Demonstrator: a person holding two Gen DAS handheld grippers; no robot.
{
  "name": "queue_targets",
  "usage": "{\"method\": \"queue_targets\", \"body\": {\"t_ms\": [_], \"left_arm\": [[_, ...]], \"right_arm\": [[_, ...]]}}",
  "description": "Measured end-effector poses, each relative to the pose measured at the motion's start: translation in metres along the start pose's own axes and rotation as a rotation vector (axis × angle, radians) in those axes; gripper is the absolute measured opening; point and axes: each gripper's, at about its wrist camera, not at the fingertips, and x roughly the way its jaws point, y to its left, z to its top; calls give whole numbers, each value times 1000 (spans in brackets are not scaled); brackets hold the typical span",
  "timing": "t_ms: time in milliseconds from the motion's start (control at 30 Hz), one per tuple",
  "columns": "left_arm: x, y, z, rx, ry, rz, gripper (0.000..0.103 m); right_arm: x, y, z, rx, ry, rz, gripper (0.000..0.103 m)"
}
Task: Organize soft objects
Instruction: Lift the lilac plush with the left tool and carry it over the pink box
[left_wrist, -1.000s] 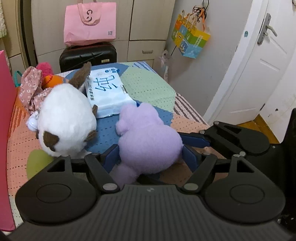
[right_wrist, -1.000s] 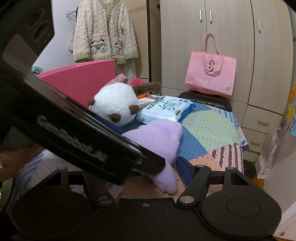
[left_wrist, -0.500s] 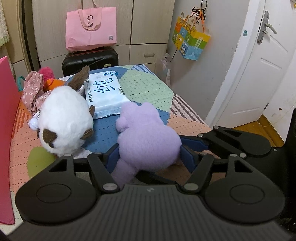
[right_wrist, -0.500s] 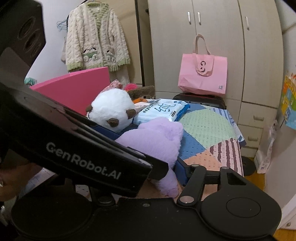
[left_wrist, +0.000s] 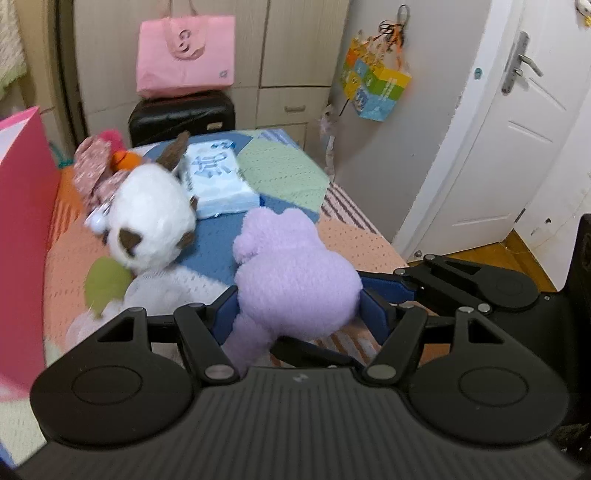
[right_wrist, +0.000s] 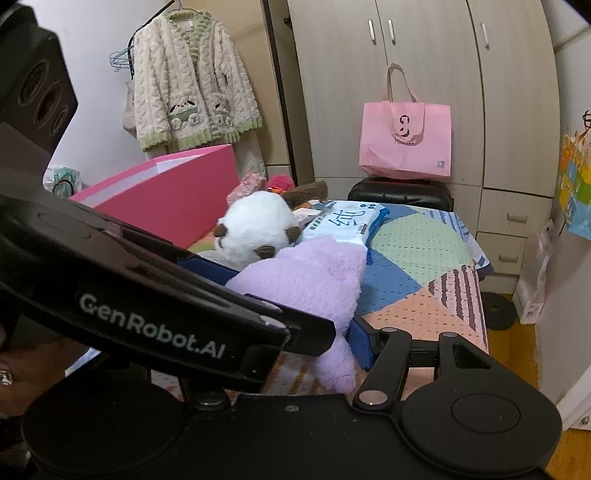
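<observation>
My left gripper (left_wrist: 297, 306) is shut on a purple plush toy (left_wrist: 295, 269) and holds it above the quilted bed (left_wrist: 280, 173). The same toy shows in the right wrist view (right_wrist: 306, 284), where the left gripper's body (right_wrist: 147, 295) crosses in front. My right gripper sits just right of the left one (left_wrist: 469, 280); only its right blue finger (right_wrist: 360, 343) shows, close to the toy's leg, the other hidden. A white plush with brown ears (left_wrist: 151, 218) lies to the left. A pink box (right_wrist: 166, 195) stands at the bed's left.
A blue-white tissue pack (left_wrist: 218, 177) lies behind the plush toys, with a floral cloth (left_wrist: 92, 166) and an orange toy (left_wrist: 125, 158) further back. A pink bag (left_wrist: 184, 55) sits on a black suitcase (left_wrist: 181, 114). A white door (left_wrist: 509, 140) is on the right.
The left gripper has risen with the purple toy, and the bed sits lower in view. The right gripper's view has also risen a little.
</observation>
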Motion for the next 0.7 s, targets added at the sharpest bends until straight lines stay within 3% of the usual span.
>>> {"method": "queue_targets", "body": {"t_ms": [400,700], "left_arm": [[-67,15,-25,-89,-32,9,68],[-125,47,-46,-180,24,29,68]], "right_arm": [[-26,41,12,-27,43,109,67],[-36,99,25,-113,122,204,67]]}}
